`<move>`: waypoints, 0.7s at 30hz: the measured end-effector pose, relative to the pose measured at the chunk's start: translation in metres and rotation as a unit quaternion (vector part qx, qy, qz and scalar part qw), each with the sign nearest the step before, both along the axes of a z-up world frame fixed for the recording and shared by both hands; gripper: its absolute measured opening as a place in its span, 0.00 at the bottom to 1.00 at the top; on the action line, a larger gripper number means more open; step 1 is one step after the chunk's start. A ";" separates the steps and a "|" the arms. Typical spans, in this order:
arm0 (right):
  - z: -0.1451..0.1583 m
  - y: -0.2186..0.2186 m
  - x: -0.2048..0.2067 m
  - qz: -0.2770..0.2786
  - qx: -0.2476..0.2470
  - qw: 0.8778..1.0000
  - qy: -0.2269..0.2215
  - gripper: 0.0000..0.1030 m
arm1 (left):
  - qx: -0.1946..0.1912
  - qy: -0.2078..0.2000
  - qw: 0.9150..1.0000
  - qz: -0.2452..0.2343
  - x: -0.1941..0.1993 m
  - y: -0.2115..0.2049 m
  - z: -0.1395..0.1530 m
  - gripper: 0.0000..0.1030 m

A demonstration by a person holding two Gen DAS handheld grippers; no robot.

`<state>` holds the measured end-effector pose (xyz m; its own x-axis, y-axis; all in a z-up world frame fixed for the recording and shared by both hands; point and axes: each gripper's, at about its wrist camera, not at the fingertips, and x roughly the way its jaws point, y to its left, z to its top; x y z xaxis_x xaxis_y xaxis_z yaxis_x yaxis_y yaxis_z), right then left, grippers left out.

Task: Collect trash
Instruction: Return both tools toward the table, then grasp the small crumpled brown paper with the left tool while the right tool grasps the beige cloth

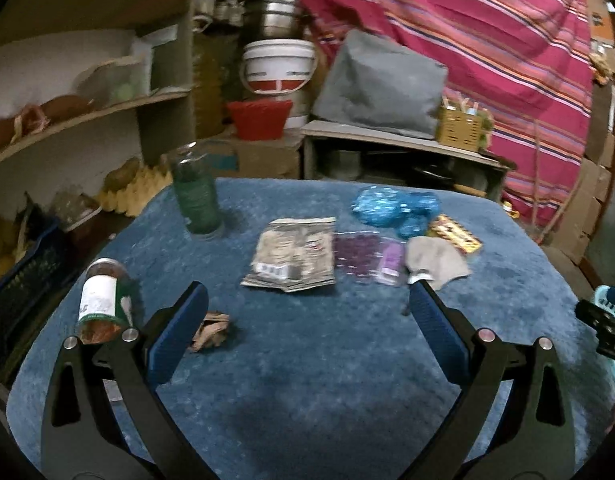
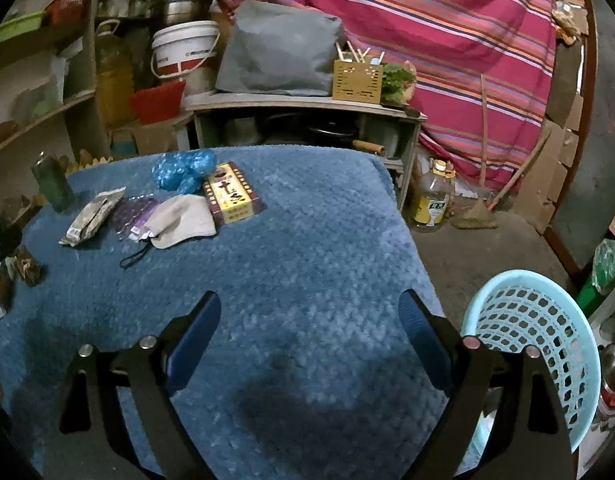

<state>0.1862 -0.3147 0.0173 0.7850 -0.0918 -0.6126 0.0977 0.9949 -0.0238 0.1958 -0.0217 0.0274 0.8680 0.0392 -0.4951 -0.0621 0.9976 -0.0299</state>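
Trash lies on a blue-covered table (image 1: 307, 360): a silver foil packet (image 1: 293, 254), a purple wrapper (image 1: 363, 256), a blue crumpled plastic bag (image 1: 391, 208), a grey cloth pouch (image 1: 435, 260), a yellow box (image 2: 229, 196) and a brown crumpled scrap (image 1: 211, 330). My left gripper (image 1: 307, 300) is open and empty above the table, the scrap just beside its left finger. My right gripper (image 2: 309, 308) is open and empty over the table's near right part. A light blue mesh basket (image 2: 539, 344) stands off the table's right edge.
A green bottle (image 1: 195, 196) stands at the table's far left and a labelled jar (image 1: 101, 300) lies at its left edge. Shelves (image 1: 87, 116) with food are on the left. A low bench (image 2: 307, 104), buckets and a striped cloth lie behind. An oil bottle (image 2: 431, 196) stands on the floor.
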 end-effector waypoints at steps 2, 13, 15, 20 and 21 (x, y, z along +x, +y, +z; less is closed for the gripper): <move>-0.003 0.006 0.004 0.003 -0.006 1.000 0.002 0.87 | 0.003 -0.001 1.000 0.015 0.005 0.008 -0.003 0.95; -0.016 0.040 0.035 0.032 -0.023 0.999 0.015 0.87 | 0.019 -0.003 0.997 0.077 0.032 0.049 -0.020 0.95; -0.018 0.044 0.042 0.037 -0.023 0.999 0.017 0.87 | 0.021 0.001 0.996 0.088 0.037 0.055 -0.023 0.95; -0.021 0.057 0.057 0.049 -0.024 0.998 0.023 0.87 | -0.019 0.036 0.995 0.096 0.050 0.075 -0.038 0.94; -0.022 0.058 0.059 0.051 -0.023 0.998 0.023 0.87 | -0.026 0.036 0.995 0.094 0.050 0.078 -0.039 0.94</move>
